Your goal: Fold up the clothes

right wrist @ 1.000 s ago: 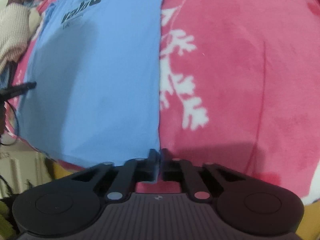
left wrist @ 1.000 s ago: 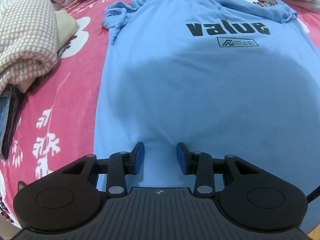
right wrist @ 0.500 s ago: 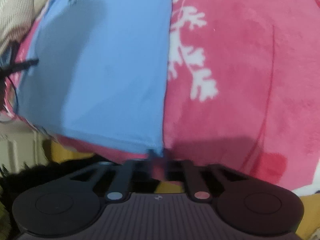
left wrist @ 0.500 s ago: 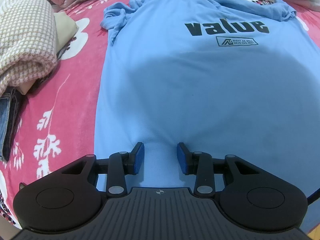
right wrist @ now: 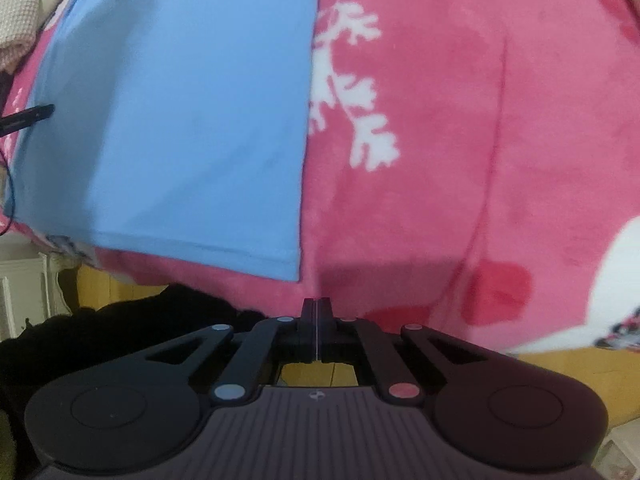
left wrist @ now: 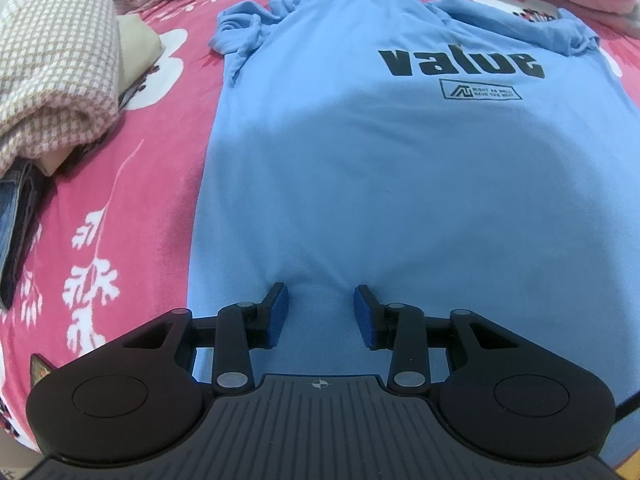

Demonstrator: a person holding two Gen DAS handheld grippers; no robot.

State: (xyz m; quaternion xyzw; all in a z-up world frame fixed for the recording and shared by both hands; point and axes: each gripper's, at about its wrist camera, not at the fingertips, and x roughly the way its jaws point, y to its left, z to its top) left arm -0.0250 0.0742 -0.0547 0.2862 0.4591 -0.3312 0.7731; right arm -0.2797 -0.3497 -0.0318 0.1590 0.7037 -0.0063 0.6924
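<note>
Light blue T-shirt lay flat, front up, on a pink fleece blanket with white branch and flower prints. Black lettering "value" ran across the chest, a small boxed logo just under it. Collar end lay away from the cameras, hem toward them. Left sleeve was bunched and crumpled beside the shoulder; the other sleeve also rumpled near the far edge.

Left gripper hovered low over the hem area of the shirt, jaws standing wide apart, blue pads facing each other with plain shirt cloth showing between them. Nothing was held. Could not tell whether the fingertips touched the fabric.

Right gripper sat off the near right corner of the T-shirt, jaws pressed fully together with only a thin seam between them, nothing in them. The stitched hem corner lay just beyond and slightly left of the fingertips, apart from them. Pink blanket filled the right of that view; yellow floor showed below the bed edge.

At the left of the bed: a folded checked beige-and-white garment stacked on cream cloth, with folded denim beside it, well apart from the shirt.
</note>
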